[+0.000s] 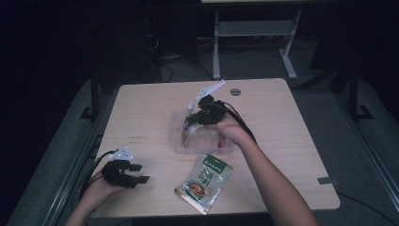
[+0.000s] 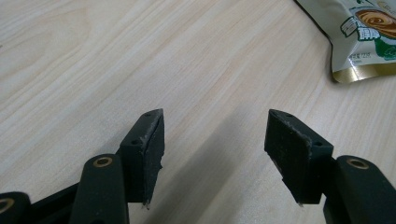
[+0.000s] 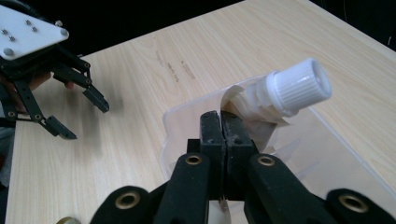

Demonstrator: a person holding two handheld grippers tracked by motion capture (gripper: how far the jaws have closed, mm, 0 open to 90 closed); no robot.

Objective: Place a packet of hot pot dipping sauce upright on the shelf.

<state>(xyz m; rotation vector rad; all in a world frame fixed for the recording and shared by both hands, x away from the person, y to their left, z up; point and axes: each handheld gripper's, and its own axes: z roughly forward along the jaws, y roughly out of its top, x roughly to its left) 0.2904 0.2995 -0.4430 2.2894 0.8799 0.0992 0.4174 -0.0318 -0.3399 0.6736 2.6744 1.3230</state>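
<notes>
My right gripper (image 3: pixel 220 115) is shut on the thin edge of a translucent spouted pouch, just beside its white screw cap (image 3: pixel 301 86). It holds the pouch over a clear plastic container (image 3: pixel 336 144) near the table's middle (image 1: pixel 202 149), where the right gripper (image 1: pixel 190 123) points down and to the left. My left gripper (image 1: pixel 140 173) rests low at the front left with its jaws open and nothing between them (image 2: pixel 215 135). A green and gold food pouch (image 1: pixel 205 182) lies flat in front of the container, to the right of the left gripper (image 3: pixel 86 122).
The pale wooden table (image 1: pixel 141 103) has a round cable grommet (image 1: pixel 235 91) at its back edge and a grey tape strip (image 1: pixel 328 180) at the right edge. White legs of another table (image 1: pixel 216 52) stand on the dark floor beyond.
</notes>
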